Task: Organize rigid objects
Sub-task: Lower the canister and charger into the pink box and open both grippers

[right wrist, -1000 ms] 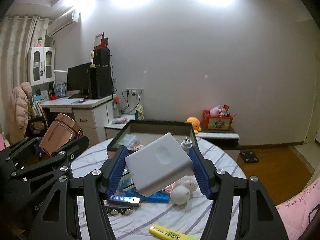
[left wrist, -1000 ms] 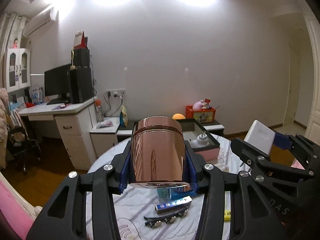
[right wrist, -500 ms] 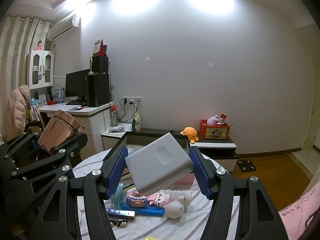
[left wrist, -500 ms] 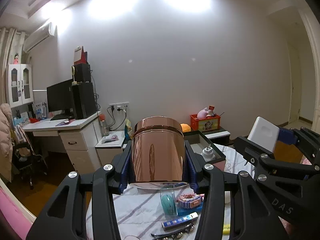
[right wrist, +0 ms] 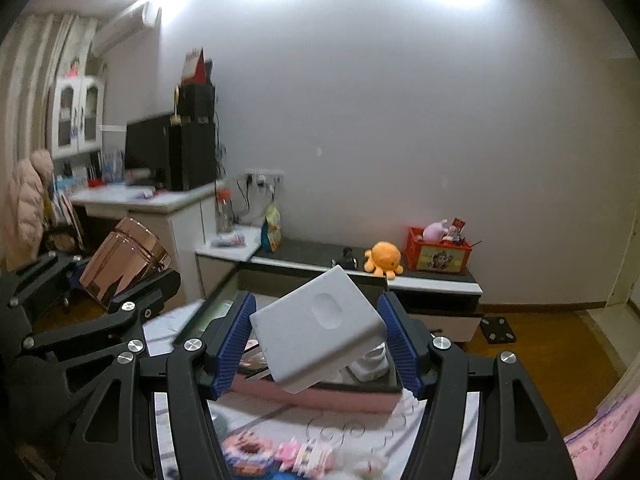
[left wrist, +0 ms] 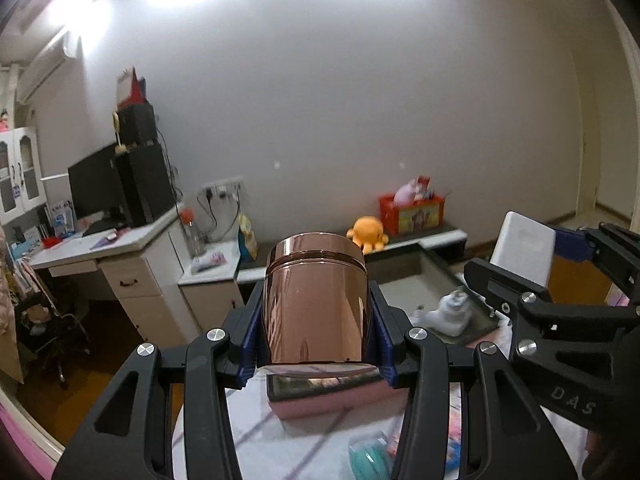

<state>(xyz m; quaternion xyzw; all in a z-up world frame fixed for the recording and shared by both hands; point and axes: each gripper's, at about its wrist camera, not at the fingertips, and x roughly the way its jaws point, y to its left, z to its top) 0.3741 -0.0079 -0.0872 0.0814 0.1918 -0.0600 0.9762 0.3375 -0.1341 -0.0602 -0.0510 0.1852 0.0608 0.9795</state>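
A: So, in the left wrist view, what sits at the left edge?

B: A white desk (left wrist: 116,240) at the middle left, carrying a black monitor (left wrist: 94,188). Moving right, the left gripper (left wrist: 316,320) fills the lower centre, its blue pads (left wrist: 250,344) clamped on both sides of a copper cup (left wrist: 316,300). The cup stands upright, held above the near edge of a pink-sided tray (left wrist: 320,402).

A: And further right?

B: An orange plush toy (left wrist: 368,232) and a red box (left wrist: 412,214) sit on a low shelf by the wall. A white figurine (left wrist: 450,312) rests in the tray. At the right edge the right gripper (left wrist: 560,256) comes in, holding a white charger block (left wrist: 522,252).

A: Now the right wrist view, same order.

B: At the middle left the left gripper (right wrist: 100,276) shows with the copper cup (right wrist: 124,262), which leans in this view. In the lower centre the right gripper (right wrist: 320,340) grips the white charger block (right wrist: 318,330) between its blue pads (right wrist: 234,342); the block is tilted, one corner pointing down over the tray (right wrist: 316,398). Below, blurred small toys (right wrist: 280,450) lie on a white cloth (right wrist: 360,428) at the bottom of the frame. Right of centre sit the orange plush toy (right wrist: 382,258) and the red box (right wrist: 438,254).
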